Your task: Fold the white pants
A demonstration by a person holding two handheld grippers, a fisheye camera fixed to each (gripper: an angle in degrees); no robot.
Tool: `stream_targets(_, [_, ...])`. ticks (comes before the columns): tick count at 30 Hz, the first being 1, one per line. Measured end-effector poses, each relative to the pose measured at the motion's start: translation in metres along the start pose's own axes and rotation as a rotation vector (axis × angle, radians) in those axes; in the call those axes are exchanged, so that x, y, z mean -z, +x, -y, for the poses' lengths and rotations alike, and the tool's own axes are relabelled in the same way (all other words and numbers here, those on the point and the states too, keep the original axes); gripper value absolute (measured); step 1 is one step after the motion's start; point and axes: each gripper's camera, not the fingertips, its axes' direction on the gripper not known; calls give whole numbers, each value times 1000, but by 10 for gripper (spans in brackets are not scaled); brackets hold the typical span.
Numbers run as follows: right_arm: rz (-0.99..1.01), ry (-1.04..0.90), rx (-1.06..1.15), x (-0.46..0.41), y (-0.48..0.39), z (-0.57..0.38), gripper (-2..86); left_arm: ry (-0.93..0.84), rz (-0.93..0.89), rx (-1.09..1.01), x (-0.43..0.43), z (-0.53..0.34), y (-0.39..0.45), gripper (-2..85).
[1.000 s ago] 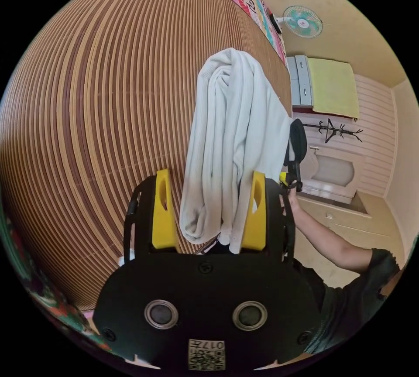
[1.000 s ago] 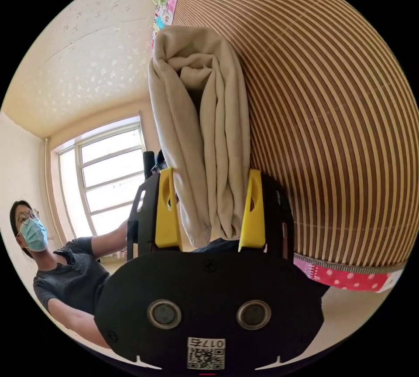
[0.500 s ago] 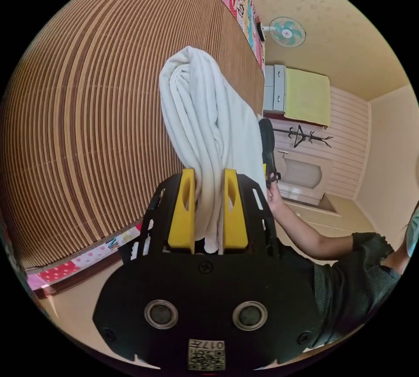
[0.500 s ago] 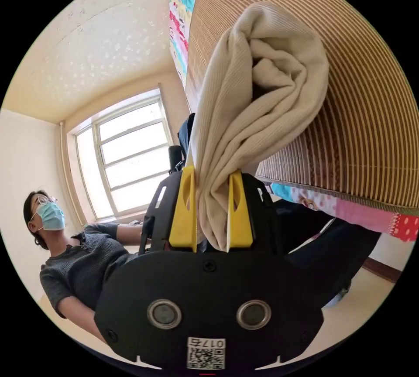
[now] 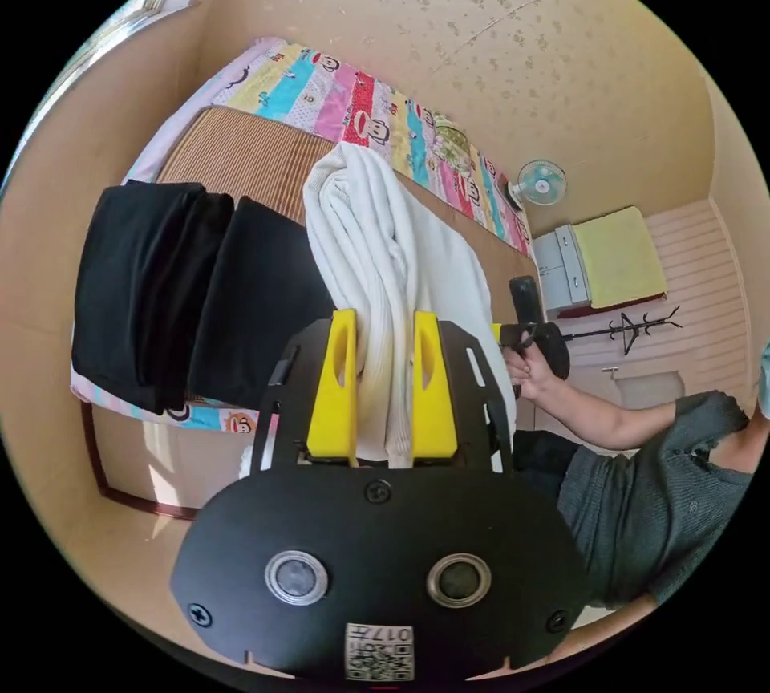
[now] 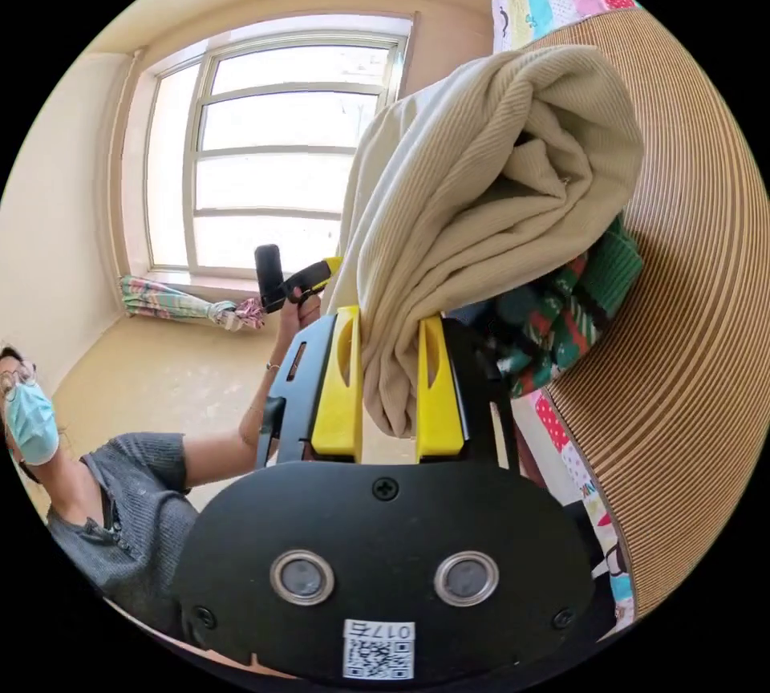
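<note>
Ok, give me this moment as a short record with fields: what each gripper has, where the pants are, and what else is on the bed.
left gripper: shut on white pants
right gripper: shut on white pants
pants state: bunched, lifted above the mat
on bed: black clothes draped over the near edge; green patterned cloth beside the mat
bedding: striped cartoon sheet under the mat
person: grey sleeve, hand on a gripper handle

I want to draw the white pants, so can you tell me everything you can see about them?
The white ribbed-knit pants look soft and thick, with fine lines running along the cloth. They are bunched into long folds and held up above the striped bamboo mat on the bed. The left gripper pinches one end between its yellow fingers, and the right gripper pinches the other. In the right gripper view they look cream against the bright window. Behind them lie folded black clothes.
</note>
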Motion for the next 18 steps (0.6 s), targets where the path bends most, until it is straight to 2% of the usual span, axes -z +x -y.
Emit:
stream_targets(2, [-91, -47, -78, -33, 15, 19, 81, -13, 107, 93, 0, 13, -43, 124])
stream_targets(3, [-132, -116, -137, -50, 28, 23, 63, -34, 162, 215, -9, 15, -78, 129])
stream_targets(4, [-137, -140, -153, -55, 32, 21, 51, -86, 188, 355, -25, 9, -114, 131])
stream_targets(6, [-96, -170, -140, -54, 35, 2, 26, -171, 207, 507, -50, -10, -156, 116])
stream_targets(9, [-72, -271, -58, -22, 33, -44, 15, -29, 11, 590, -55, -48, -182, 107])
stream_targets(11, [-77, -308, -66, 14, 38, -83, 11, 65, -2, 612, -51, -69, -178, 104])
stream_targets(13, [-126, -275, -159, 66, 49, -128, 9, 167, 169, 663, -37, -103, -157, 99])
stream_targets(15, [-208, -134, -329, 147, 58, -196, 7, 268, 264, 737, -27, -136, -139, 98])
stream_targets(18, [-292, 128, -510, 240, 44, -288, 6, 483, 183, 709, -23, -186, -94, 95])
